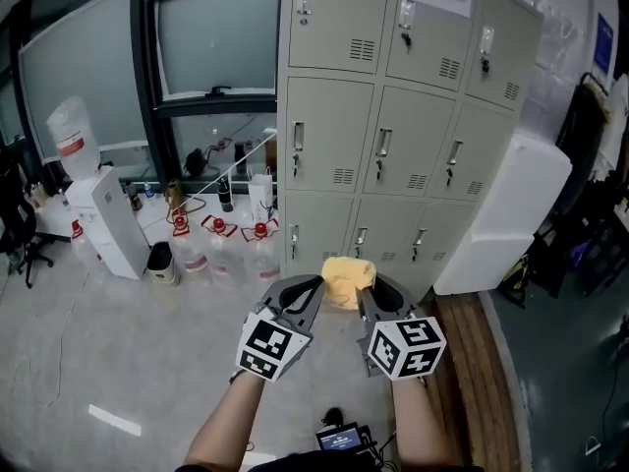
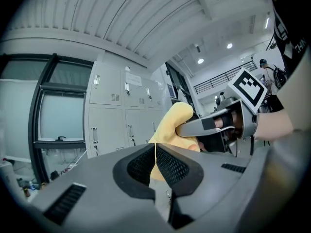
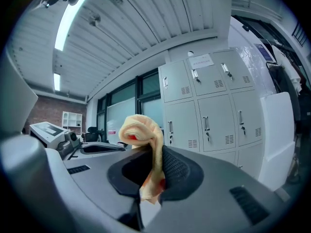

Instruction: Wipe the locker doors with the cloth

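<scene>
water dispenser (image 1: 103, 219): at 10 o'clock from the grippers, well apart, no part in this step.
floor bottles (image 1: 221, 256): at 11 o'clock, in a row in front of the window, left of the lockers; keep low passes clear of them.
locker doors (image 1: 393, 136): at 12 o'clock, grey, three by three, all shut, with upright handles and vent slots. Nothing touches them yet.
left gripper (image 1: 314, 286): jaws pressed together, pads meeting at the tips (image 2: 155, 147). Yellow shows in the slit below the tips; it's probably cloth seen behind, not nipped, but that's hard to tell.
cloth (image 1: 346, 275): yellow, bunched, in the air between the two grippers and short of the bottom-row doors. A wad (image 3: 141, 127) sticks out past the right jaw tips.
right gripper (image 1: 366, 291): clenched on the cloth, fabric sandwiched between its pads (image 3: 158, 152).
step: likely carrying the cloth up to a door; wiping not begun.
how to do it well: lead with the wad so that fabric, not jaw plastic, meets the metal. Press flat and sweep across each door, skirting handles and key locks at the door edge. The left gripper can stay out or tidy the loose end.
risk: the cloth may snag on a handle or slip in the grip.
</scene>
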Action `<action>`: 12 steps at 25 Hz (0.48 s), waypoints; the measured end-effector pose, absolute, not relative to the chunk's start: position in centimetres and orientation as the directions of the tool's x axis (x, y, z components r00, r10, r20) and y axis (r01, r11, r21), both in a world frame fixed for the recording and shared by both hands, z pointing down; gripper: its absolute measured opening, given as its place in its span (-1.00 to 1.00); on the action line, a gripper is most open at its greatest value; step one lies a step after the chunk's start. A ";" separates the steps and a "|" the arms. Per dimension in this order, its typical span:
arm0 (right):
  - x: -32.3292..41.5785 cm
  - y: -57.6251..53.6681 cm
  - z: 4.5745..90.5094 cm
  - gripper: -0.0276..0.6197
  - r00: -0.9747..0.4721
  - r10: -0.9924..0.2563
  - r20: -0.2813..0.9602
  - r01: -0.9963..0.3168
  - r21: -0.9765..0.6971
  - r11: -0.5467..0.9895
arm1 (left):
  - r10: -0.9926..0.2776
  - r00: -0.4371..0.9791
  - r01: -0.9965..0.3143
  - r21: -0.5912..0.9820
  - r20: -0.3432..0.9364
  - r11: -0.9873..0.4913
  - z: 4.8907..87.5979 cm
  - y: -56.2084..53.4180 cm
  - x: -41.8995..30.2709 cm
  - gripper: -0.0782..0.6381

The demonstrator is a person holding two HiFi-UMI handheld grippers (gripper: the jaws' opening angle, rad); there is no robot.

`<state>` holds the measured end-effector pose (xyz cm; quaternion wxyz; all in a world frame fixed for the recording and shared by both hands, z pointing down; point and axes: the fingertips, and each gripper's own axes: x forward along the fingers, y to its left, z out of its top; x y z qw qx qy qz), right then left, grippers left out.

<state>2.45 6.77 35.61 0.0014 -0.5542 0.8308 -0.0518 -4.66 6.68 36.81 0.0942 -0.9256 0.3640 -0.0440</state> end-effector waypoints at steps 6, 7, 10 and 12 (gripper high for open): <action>5.0 0.0 35.2 -0.71 -0.412 -0.910 0.050 -0.910 -0.079 0.407 | -0.712 0.702 -0.691 -0.213 0.030 -0.691 36.4 -0.3 -2.1 -0.72; 5.4 -1.1 35.1 -0.71 -0.417 -0.907 0.051 -0.907 -0.079 0.413 | -0.717 0.696 -0.697 -0.211 0.032 -0.686 36.3 -1.5 -1.7 -0.72; 6.9 -4.2 34.9 -0.71 -0.433 -0.900 0.054 -0.901 -0.065 0.430 | -0.732 0.680 -0.713 -0.204 0.034 -0.671 36.0 -4.7 -0.3 -0.72; 8.1 -6.0 34.7 -0.71 -0.444 -0.895 0.051 -0.895 -0.071 0.440 | -0.740 0.672 -0.720 -0.202 0.037 -0.664 35.9 -6.7 0.8 -0.72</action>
